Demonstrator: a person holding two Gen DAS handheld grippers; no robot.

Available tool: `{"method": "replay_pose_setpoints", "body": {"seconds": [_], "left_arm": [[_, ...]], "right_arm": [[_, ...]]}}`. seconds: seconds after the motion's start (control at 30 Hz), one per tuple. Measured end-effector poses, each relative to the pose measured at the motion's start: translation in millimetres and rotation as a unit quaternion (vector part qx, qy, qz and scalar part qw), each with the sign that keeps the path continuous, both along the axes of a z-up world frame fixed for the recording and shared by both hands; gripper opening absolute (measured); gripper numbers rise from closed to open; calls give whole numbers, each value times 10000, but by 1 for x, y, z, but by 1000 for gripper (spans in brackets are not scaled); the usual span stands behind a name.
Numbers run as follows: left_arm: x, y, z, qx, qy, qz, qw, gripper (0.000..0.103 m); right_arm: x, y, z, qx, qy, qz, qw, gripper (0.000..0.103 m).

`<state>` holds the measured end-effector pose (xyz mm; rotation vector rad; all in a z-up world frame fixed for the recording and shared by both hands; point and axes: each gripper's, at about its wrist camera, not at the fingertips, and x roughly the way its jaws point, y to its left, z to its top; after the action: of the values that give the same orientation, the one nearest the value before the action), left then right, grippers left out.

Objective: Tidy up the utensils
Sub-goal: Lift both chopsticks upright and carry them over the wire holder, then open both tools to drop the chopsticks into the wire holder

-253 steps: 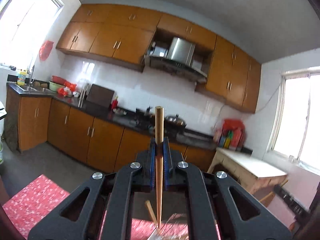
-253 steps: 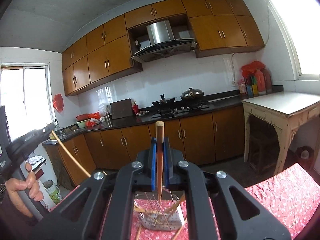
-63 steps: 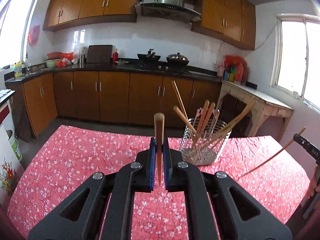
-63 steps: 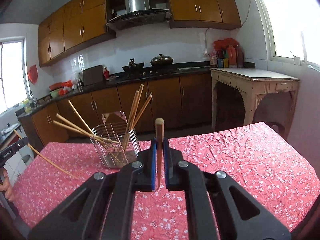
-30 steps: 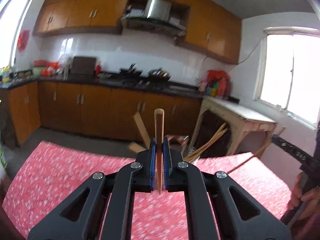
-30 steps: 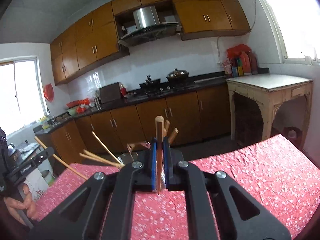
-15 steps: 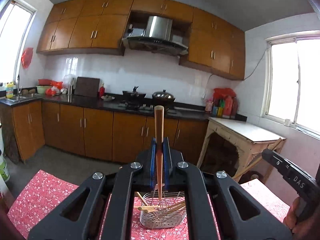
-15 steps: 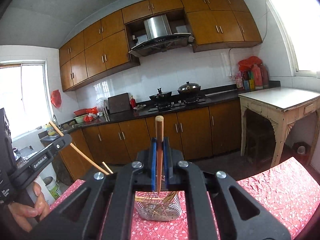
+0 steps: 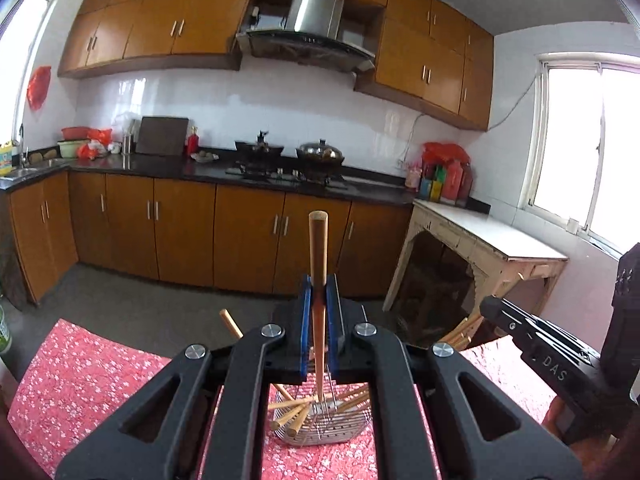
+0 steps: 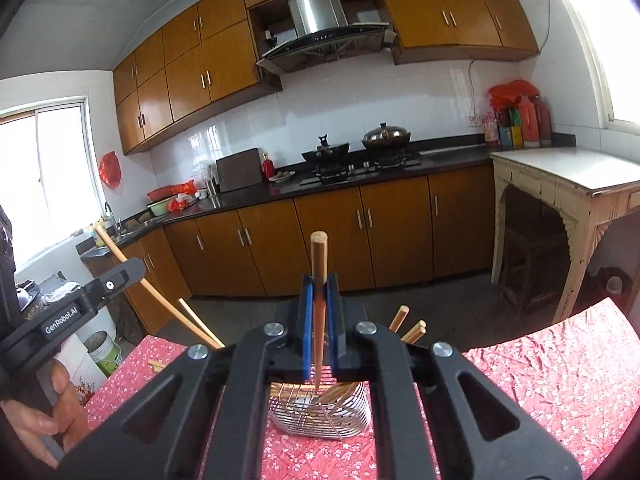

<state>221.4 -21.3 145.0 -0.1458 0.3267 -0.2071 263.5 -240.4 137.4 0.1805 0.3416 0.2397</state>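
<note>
My left gripper (image 9: 319, 312) is shut on a wooden chopstick (image 9: 318, 264) held upright, its tip down over the wire utensil basket (image 9: 324, 428) on the red floral tablecloth (image 9: 88, 372). Several chopsticks lean in the basket. My right gripper (image 10: 319, 312) is shut on another wooden chopstick (image 10: 319, 276), its tip also down over the basket (image 10: 320, 412). Each gripper shows in the other's view: the right one (image 9: 552, 360) at the right, the left one (image 10: 76, 312) at the left with its chopstick (image 10: 152, 292).
The table with the red cloth (image 10: 560, 368) ends at its far edge just behind the basket. Beyond are wooden kitchen cabinets (image 9: 180, 228), a stove with pots (image 9: 288, 156) and a pale side table (image 9: 492, 240). A hand (image 10: 44, 420) holds the left gripper.
Both grippers have come closer over the basket, and the chopstick tips now hang just above its opening. Both still hold their chopsticks.
</note>
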Motion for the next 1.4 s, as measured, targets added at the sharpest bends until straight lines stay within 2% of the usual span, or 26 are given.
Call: {"method": "replay_pose_setpoints", "body": {"seconds": [0.37, 0.63, 0.8, 0.83, 0.9, 0.97, 1.0, 1.13, 1.4], "left_arm": [[23, -5, -35, 151, 475, 22, 9988, 7], [33, -12, -46, 329, 519, 60, 9981, 7], [33, -12, -47, 340, 529, 142, 9979, 7], [32, -12, -47, 352, 519, 152, 9979, 8], [29, -10, -45, 347, 493, 180, 9980, 14], [26, -10, -43, 332, 440, 233, 9982, 37], [25, -10, -42, 339, 412, 258, 9982, 39], [18, -7, -36, 349, 328, 313, 9984, 40], [-4, 5, -22, 257, 190, 424, 9986, 41]], "right_arm": [[19, 1, -27, 29, 434, 27, 9991, 8], [36, 1, -51, 54, 805, 7, 9967, 8], [37, -3, -55, 99, 880, -47, 9961, 14], [36, -4, -55, 122, 874, -72, 9961, 19], [34, -6, -54, 155, 834, -102, 9963, 24], [31, -9, -52, 174, 790, -122, 9966, 29], [29, -10, -50, 178, 764, -130, 9968, 31], [17, -12, -43, 72, 554, -243, 9981, 41], [-17, -22, -25, 26, 247, -344, 9991, 46]]}}
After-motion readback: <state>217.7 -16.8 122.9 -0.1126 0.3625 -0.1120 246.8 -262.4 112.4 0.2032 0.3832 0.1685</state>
